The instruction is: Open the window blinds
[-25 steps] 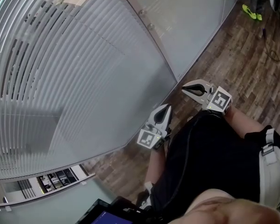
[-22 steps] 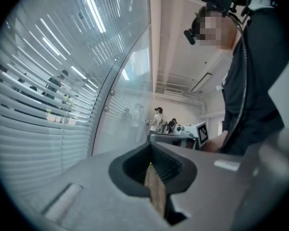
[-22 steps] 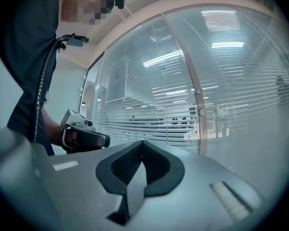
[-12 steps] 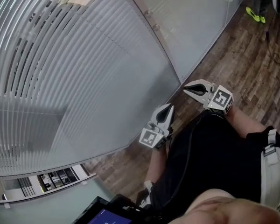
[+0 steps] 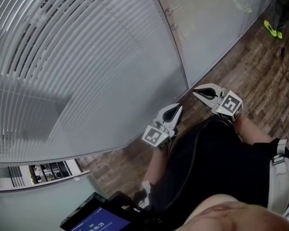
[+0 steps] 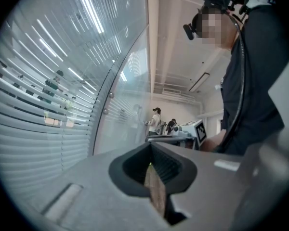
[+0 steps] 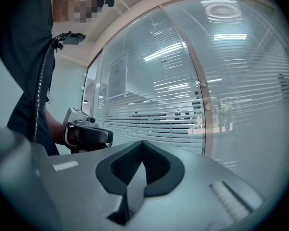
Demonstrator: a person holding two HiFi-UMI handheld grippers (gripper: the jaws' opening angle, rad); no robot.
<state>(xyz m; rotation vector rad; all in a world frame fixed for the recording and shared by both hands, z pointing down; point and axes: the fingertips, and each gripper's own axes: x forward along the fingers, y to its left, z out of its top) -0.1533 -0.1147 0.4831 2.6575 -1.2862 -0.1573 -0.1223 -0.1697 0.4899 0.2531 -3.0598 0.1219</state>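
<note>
Finding: the blinds (image 5: 62, 57) hang across the curved glazed wall to the left front of the person. They run down close to the wooden floor (image 5: 260, 71). Most slats lie tilted shut, with darker gaps between a few at the upper left. They appear to sit behind the glass, though we cannot confirm this.

Tool state: the left tool (image 5: 177, 108) and right tool (image 5: 197, 92) are held at waist height, near the wall but apart from it. Each is clenched on nothing, and each gripper view shows its pads meeting with no object between them.

Handling assessment: we judge the slats thin, light and easily kinked, so they are unfit to be gripped directly. If they are glazed in, they cannot be reached at all. The proper hold would be a tilt wand, cord or knob, and we see no wand or cord in any view. Two small round fittings (image 5: 168, 12) sit on the upright frame post (image 5: 180, 57) at the blinds' right edge. Whether they are controls or plain glass fixings we cannot tell. A small knob would need a firm, square pinch, since smooth metal may slip.
</note>
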